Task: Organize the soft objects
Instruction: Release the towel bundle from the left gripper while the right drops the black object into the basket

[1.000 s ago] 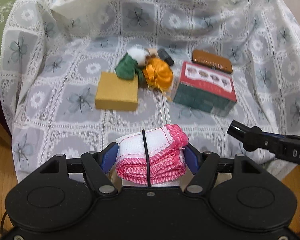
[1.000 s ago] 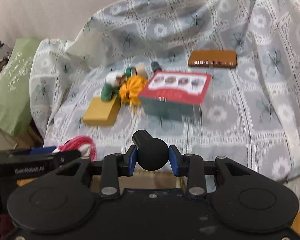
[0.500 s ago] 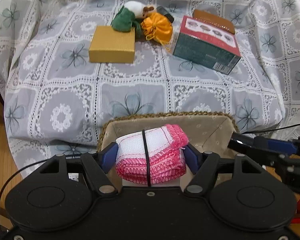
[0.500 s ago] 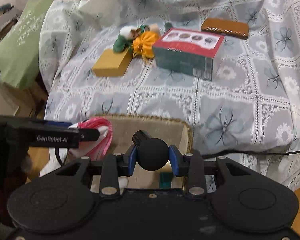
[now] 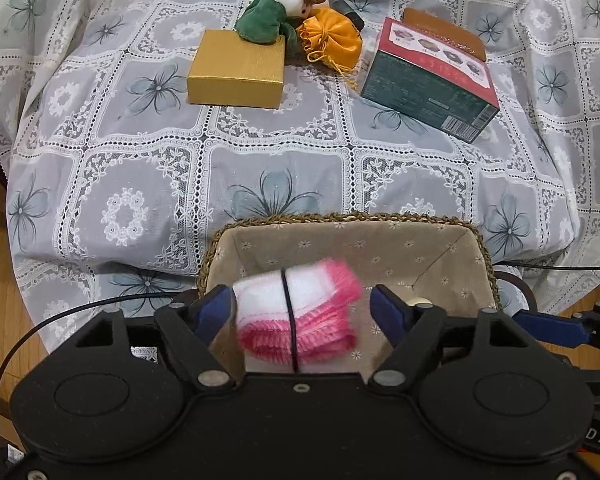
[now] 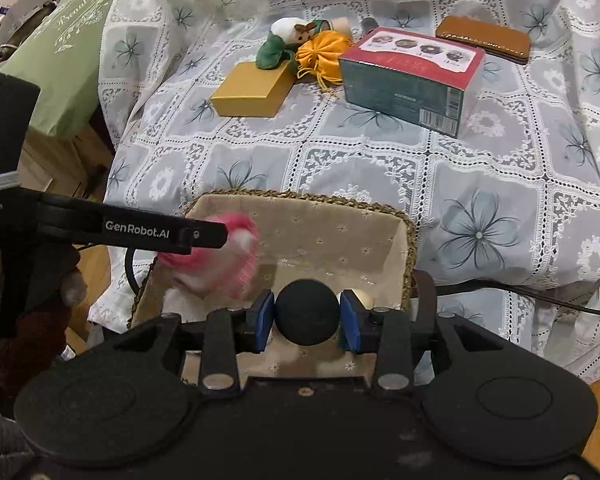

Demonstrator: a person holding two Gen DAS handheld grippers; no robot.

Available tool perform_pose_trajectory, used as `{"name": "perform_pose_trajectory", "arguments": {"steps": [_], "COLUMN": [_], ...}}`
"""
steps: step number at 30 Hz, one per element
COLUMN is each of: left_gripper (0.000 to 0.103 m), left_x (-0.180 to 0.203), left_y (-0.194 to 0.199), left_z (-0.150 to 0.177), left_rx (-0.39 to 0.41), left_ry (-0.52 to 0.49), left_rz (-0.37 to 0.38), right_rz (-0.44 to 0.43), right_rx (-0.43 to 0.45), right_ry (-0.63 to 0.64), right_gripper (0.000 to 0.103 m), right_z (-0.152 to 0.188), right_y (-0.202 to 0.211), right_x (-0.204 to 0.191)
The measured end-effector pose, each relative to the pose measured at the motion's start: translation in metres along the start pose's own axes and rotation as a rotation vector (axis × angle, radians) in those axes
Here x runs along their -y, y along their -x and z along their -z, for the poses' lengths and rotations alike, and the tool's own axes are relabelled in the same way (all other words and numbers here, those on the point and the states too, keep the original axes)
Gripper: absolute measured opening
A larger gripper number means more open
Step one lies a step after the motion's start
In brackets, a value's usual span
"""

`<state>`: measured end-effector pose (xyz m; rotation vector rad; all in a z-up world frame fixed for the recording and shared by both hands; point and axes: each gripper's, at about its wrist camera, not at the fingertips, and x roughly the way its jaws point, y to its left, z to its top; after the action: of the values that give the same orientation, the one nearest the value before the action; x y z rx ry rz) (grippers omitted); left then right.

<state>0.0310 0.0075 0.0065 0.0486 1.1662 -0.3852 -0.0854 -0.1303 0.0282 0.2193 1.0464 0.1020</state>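
Observation:
A folded pink and white cloth [image 5: 296, 312] with a black band is blurred between the spread fingers of my left gripper [image 5: 302, 304], which is open above the cloth-lined basket [image 5: 340, 240]. In the right wrist view the cloth [image 6: 224, 256] hangs blurred over the basket [image 6: 332, 236], beside the left gripper's finger. My right gripper [image 6: 306, 314] is shut on a black ball [image 6: 306, 312] over the basket's near side. A green and white plush toy [image 5: 276, 16] and an orange pouch [image 5: 332, 40] lie far back on the lace cover.
A gold box [image 5: 236, 68], a red and green carton [image 5: 432, 80] and a brown case [image 6: 484, 40] lie on the covered seat. A green cushion [image 6: 68, 52] is at the left. A black cable [image 6: 520, 296] runs right of the basket. A small cream thing [image 5: 418, 301] lies inside the basket.
My left gripper has opened and the pink cloth has come loose, dropping toward the basket. Both grippers have moved further over the basket. The right one still holds the ball.

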Motion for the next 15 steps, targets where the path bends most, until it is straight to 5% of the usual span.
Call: {"name": "perform_pose_trajectory", "arguments": {"steps": [15], "left_gripper": [0.077], "left_x": [-0.0020], "left_y": [-0.0035], "left_z": [-0.0015], "left_rx": [-0.014], "left_ry": [0.003], "left_rz": [-0.011], "right_rz": [-0.009], "right_rx": [-0.013], "right_ry": [-0.012], "right_gripper": [0.039], "right_z": [-0.0030], "right_y": [-0.0071], "right_x": [0.0019]}}
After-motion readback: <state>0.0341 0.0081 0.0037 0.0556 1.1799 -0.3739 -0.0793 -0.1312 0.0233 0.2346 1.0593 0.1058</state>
